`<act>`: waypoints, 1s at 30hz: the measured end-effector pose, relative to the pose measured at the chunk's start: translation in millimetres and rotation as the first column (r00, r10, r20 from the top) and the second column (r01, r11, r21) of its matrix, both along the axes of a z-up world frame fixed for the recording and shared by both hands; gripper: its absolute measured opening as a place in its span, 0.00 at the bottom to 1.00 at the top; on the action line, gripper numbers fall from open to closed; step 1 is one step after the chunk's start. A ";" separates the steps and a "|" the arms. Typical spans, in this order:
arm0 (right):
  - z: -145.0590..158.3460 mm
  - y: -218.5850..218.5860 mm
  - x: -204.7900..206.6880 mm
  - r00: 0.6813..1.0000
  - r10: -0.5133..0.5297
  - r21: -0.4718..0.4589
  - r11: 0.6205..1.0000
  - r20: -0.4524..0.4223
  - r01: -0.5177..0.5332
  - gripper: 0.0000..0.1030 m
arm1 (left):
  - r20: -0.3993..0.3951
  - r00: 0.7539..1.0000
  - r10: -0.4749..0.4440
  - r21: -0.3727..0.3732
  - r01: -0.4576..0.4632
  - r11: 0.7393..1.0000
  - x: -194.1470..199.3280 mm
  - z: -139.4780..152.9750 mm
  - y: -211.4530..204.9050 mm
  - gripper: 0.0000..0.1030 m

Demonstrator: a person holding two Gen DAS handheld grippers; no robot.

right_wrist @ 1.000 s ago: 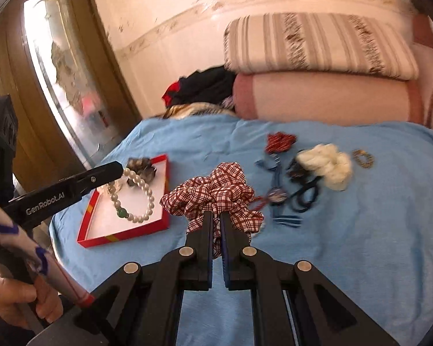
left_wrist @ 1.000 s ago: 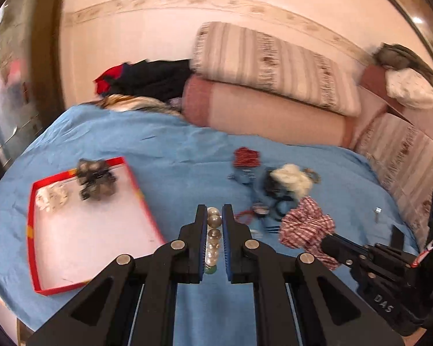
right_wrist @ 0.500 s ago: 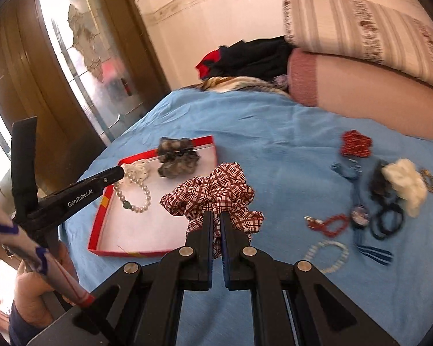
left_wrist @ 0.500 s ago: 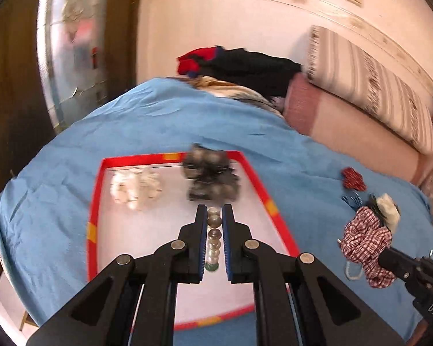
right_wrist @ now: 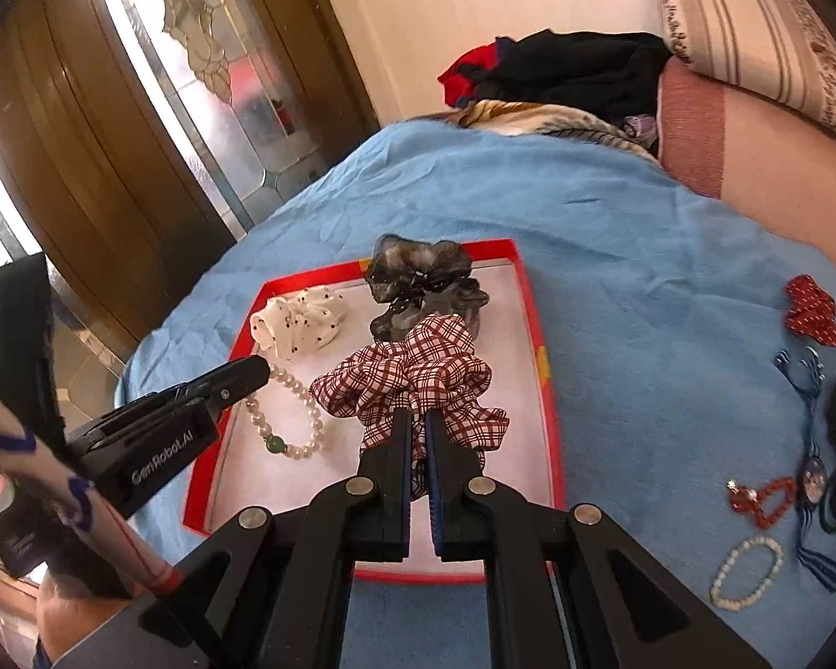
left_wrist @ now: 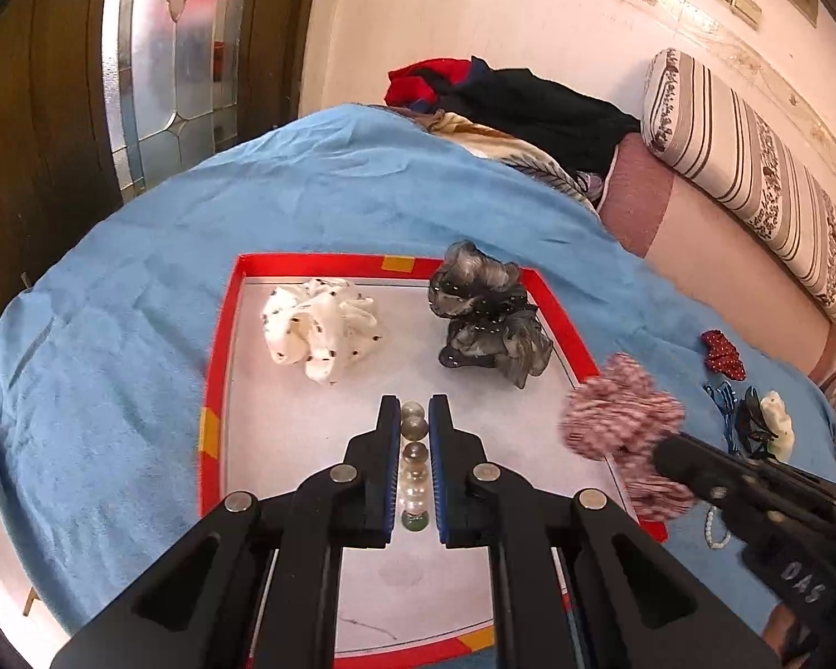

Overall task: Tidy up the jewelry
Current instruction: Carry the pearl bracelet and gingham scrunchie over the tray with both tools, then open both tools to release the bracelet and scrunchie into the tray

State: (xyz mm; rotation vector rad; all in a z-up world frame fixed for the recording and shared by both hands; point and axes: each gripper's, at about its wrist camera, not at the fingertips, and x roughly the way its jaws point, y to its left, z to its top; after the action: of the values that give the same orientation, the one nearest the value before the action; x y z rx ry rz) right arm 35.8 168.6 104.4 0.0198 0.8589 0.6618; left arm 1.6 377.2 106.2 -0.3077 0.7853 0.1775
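Observation:
A red-rimmed tray (left_wrist: 217, 390) with a white floor lies on the blue bedspread; it also shows in the right wrist view (right_wrist: 546, 407). In it are a white dotted scrunchie (left_wrist: 320, 329) and a grey scrunchie (left_wrist: 487, 323). My left gripper (left_wrist: 415, 418) is shut on a pearl bracelet (left_wrist: 415, 468) above the tray; the bracelet hangs over the tray floor in the right wrist view (right_wrist: 290, 418). My right gripper (right_wrist: 417, 423) is shut on a red plaid scrunchie (right_wrist: 418, 379), held over the tray's right half, blurred in the left wrist view (left_wrist: 618, 418).
On the bedspread right of the tray lie a red dotted scrunchie (right_wrist: 811, 309), a red bead bracelet (right_wrist: 763, 502), a white bead bracelet (right_wrist: 747, 571), blue and black bands (right_wrist: 813, 446). Pillows (left_wrist: 752, 184) and piled clothes (left_wrist: 518, 95) lie at the back. A wooden door (right_wrist: 83, 128) is left.
Both grippers have swung left over the tray. The left carried the pearl bracelet over the tray floor; the right brought the plaid scrunchie from the loose pile over the tray's right side.

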 end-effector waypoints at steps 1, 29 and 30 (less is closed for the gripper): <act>-1.5 3.0 1.7 1.000 0.002 -0.006 1.000 -0.002 -0.002 0.05 | 0.000 1.000 -0.001 0.000 0.001 1.000 1.8 -1.2 -1.1 0.10; -54.9 20.4 51.0 0.995 -0.037 -0.108 0.994 -0.091 0.027 0.06 | -0.112 0.993 -0.020 -0.038 0.016 0.999 49.2 -48.0 -10.4 0.10; -55.6 20.2 51.0 0.995 -0.036 -0.108 0.994 -0.094 0.026 0.06 | -0.116 0.993 -0.020 -0.040 0.015 0.999 49.8 -49.1 -10.6 0.10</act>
State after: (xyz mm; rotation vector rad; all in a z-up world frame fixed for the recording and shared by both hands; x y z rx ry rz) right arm 86.8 188.9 48.8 -0.0310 0.9837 0.5887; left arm 51.4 366.6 57.1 -0.3295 0.9074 0.1646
